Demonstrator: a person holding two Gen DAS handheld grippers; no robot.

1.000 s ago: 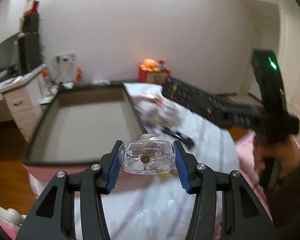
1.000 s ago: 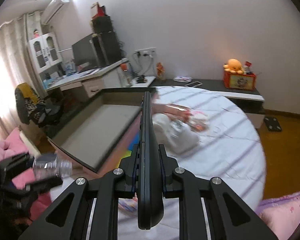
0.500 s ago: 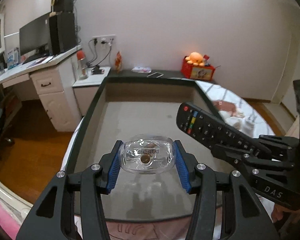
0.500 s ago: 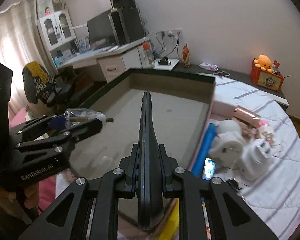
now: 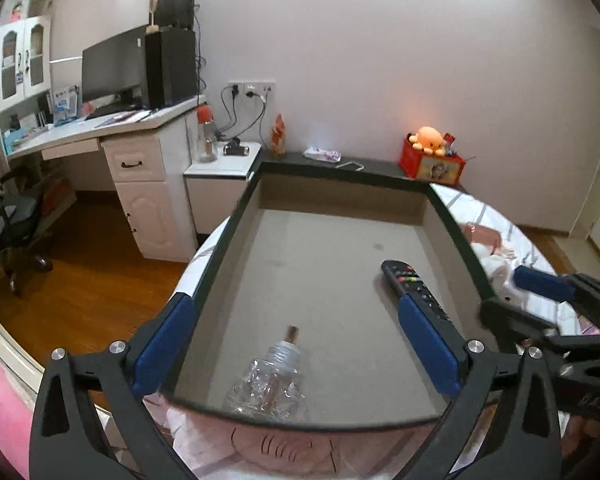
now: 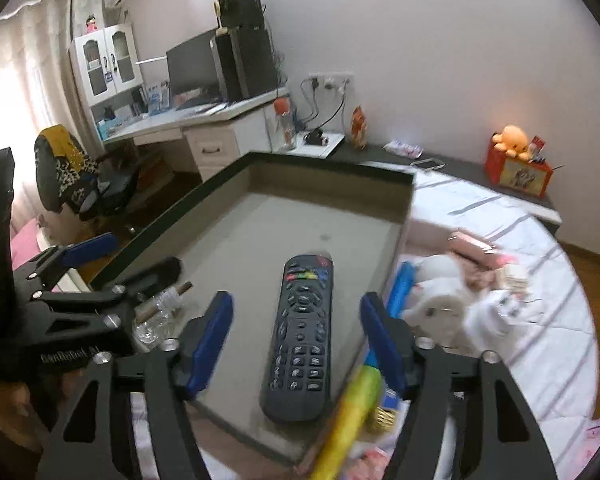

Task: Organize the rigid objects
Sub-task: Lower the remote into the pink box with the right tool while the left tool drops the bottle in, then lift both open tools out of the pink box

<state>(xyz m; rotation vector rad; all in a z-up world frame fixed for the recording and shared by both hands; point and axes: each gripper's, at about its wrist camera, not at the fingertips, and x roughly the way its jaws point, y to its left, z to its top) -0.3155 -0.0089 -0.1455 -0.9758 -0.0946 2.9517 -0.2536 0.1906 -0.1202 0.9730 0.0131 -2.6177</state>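
Left wrist view: the left claw (image 5: 296,340) is opening wide, and the bottle (image 5: 274,380) lies free in the tray (image 5: 236,216), at its near rim.

Right wrist view: the right claw (image 6: 296,336) is opening, its pads clear of the remote (image 6: 302,332), which lies in the tray (image 6: 324,168) by its right wall.

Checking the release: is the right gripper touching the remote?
Apart. The right wrist view shows the remote lying in the tray, clear gaps to both opening gripper pads.

A home bedroom: a striped bed (image 6: 540,280), a plush toy (image 5: 430,138) at two o'clock, a desk (image 5: 100,128) with monitor (image 5: 112,66) at ten o'clock, wooden floor (image 5: 92,280).
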